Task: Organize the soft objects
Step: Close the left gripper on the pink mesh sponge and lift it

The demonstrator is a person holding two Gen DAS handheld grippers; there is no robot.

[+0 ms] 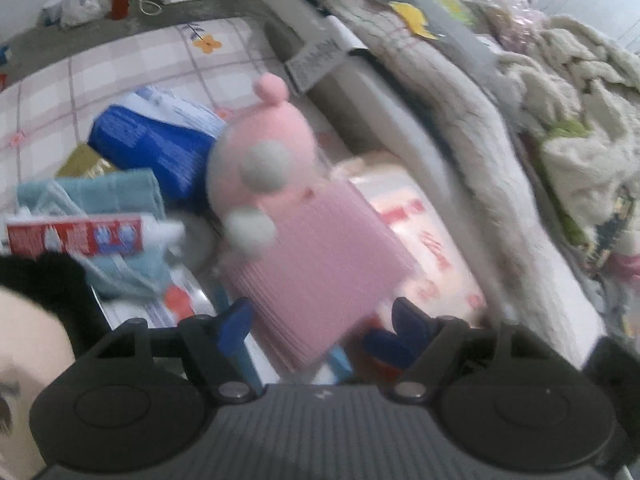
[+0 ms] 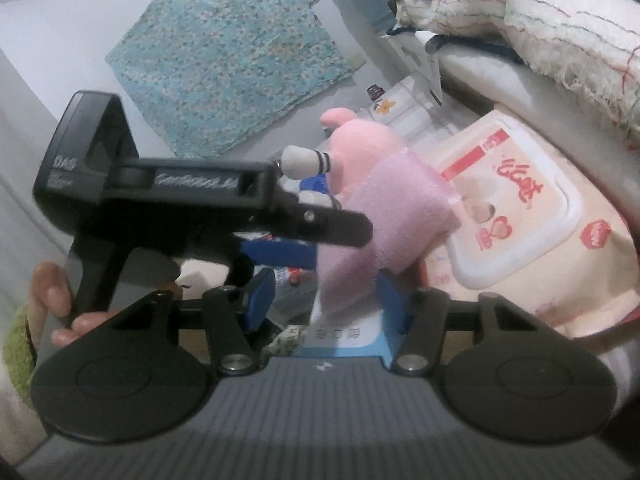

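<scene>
**A:** What was in the middle of the left wrist view?

**B:** A pink plush toy (image 1: 280,184) in a pink skirt, blurred, reaching from the center toward the bottom. The left gripper (image 1: 326,320) sat at the bottom center with its blue fingers (image 1: 236,320) apart. The skirt's hem lay between them, but I could not tell that either finger pressed on it.

**A:** And in the right wrist view?

**B:** The same plush toy (image 2: 372,200) stood at the center. The right gripper (image 2: 326,296) was at the bottom center, its blue fingers (image 2: 260,296) partly open with the skirt's lower end between them. The right-side finger lay against the cloth; the left-side one showed a gap. The black body of the left gripper (image 2: 168,196) crossed the left half of the frame, with a hand (image 2: 60,304) on its handle at lower left.

**A:** What lay around the toy?

**B:** A pack of wet wipes (image 2: 516,216) sat just right of it. In the left view, a blue packet (image 1: 152,148) lay at center left, a light blue towel (image 1: 100,196) below it, and a red tube (image 1: 76,236) at the left edge. All rested on a pink checked sheet (image 1: 120,68). A cream blanket (image 1: 440,92) ran down the right side.
</scene>
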